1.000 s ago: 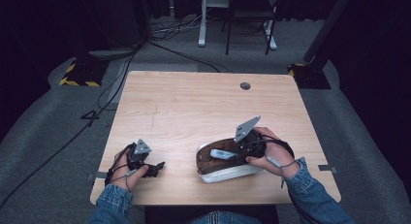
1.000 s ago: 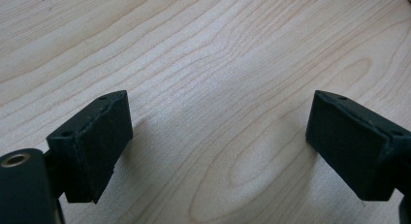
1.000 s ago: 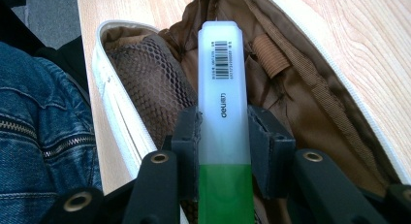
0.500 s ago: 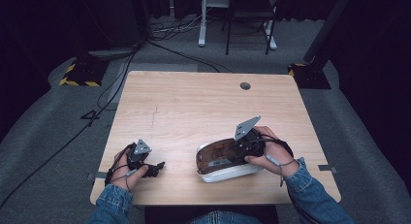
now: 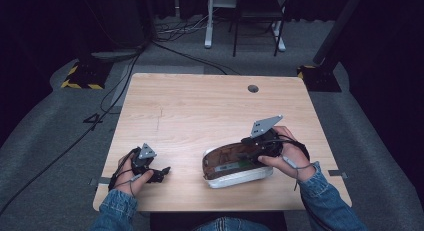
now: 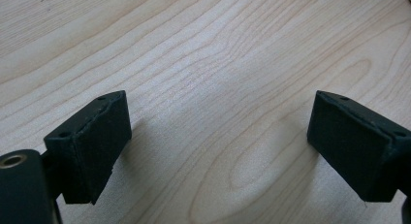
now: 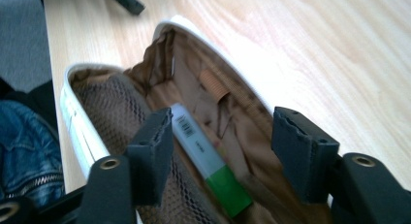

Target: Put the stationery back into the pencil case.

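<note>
Spreading across most of the high view, the pale wood-grain rectangular desk (image 5: 200,111) carries everything in play. On its near right part lies the open white pouch with a brown fabric lining (image 5: 231,164), its mouth facing up. The right tongs (image 5: 243,154), held in the person's right hand (image 5: 287,156), sit over that opening; their jaws have just been opening and now stand apart with nothing pressed between the 2 pads. Inside the pouch, lying loose on the lining beside the brown mesh pocket, is the slim grey-and-green stick with a barcode label (image 7: 206,158), between the jaws but not gripped. Near the desk's front left edge, the left tongs (image 5: 162,172) rest in the left hand (image 5: 131,173), jaws wide apart over bare wood.
</note>
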